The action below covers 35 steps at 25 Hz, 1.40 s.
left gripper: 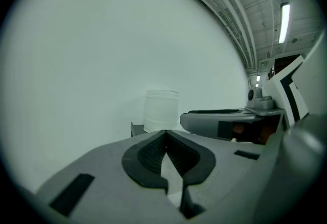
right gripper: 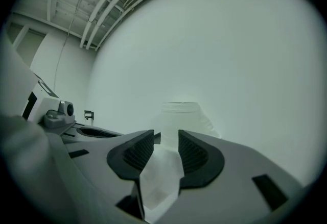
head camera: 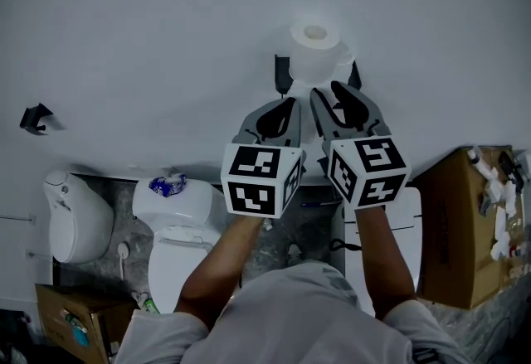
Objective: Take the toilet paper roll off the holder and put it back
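The white toilet paper roll (head camera: 314, 51) (left gripper: 161, 110) (right gripper: 180, 118) stands on a black holder (head camera: 283, 72) (left gripper: 137, 129) fixed to the pale wall. Both grippers point at it from just below, a short way off. My left gripper (head camera: 289, 103) (left gripper: 164, 132) has its tips together, and a white strip of paper (left gripper: 171, 169) shows between the pads behind them. My right gripper (head camera: 329, 91) (right gripper: 166, 133) stands with its pads apart. A loose paper sheet (right gripper: 162, 177) lies in the gap and runs toward the roll; the pads do not press it.
Below on the floor are a white toilet (head camera: 178, 230) with a blue item on its tank, a second white fixture (head camera: 75, 217), a cardboard box (head camera: 456, 230) with bottles at right, and another box (head camera: 70, 317) at bottom left. A black hook (head camera: 35, 118) sits on the wall.
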Available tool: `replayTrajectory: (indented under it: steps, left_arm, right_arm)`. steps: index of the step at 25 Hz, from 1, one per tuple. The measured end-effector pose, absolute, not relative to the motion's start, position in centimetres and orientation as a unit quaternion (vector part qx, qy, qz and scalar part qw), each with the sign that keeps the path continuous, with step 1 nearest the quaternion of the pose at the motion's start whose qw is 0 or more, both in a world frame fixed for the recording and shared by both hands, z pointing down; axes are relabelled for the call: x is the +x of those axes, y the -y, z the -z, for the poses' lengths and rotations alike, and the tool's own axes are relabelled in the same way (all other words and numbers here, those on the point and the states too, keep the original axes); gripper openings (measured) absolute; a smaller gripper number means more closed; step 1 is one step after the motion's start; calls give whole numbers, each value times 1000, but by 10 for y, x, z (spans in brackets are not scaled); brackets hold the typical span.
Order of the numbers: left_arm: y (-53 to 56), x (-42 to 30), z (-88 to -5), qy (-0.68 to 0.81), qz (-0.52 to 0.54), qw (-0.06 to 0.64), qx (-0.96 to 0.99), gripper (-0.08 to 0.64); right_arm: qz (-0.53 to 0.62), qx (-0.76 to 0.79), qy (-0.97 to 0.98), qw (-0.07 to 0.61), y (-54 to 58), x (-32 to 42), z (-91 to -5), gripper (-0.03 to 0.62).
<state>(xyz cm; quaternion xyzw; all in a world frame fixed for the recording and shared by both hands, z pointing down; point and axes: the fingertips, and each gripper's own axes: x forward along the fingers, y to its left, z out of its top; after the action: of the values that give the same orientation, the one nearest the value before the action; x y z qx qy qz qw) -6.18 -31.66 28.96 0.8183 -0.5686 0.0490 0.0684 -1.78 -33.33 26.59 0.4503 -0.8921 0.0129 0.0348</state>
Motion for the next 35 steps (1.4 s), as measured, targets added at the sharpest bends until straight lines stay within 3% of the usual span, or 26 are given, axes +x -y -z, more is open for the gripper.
replayTrajectory:
  steps: [8, 19, 29, 35]
  left_arm:
    - [339, -69, -287, 577, -45, 67, 813, 5]
    - [355, -77, -282, 579, -41, 64, 812, 5]
    - [359, -81, -282, 579, -41, 65, 812, 5]
    - [358, -86, -285, 584, -42, 69, 808, 5]
  right_arm:
    - [-18, 456, 889, 27, 361, -21, -257, 252]
    - [-28, 481, 876, 22, 389, -24, -250, 353]
    - [-39, 485, 873, 40, 404, -39, -257, 380]
    - [-24, 492, 869, 50, 406, -32, -258, 345]
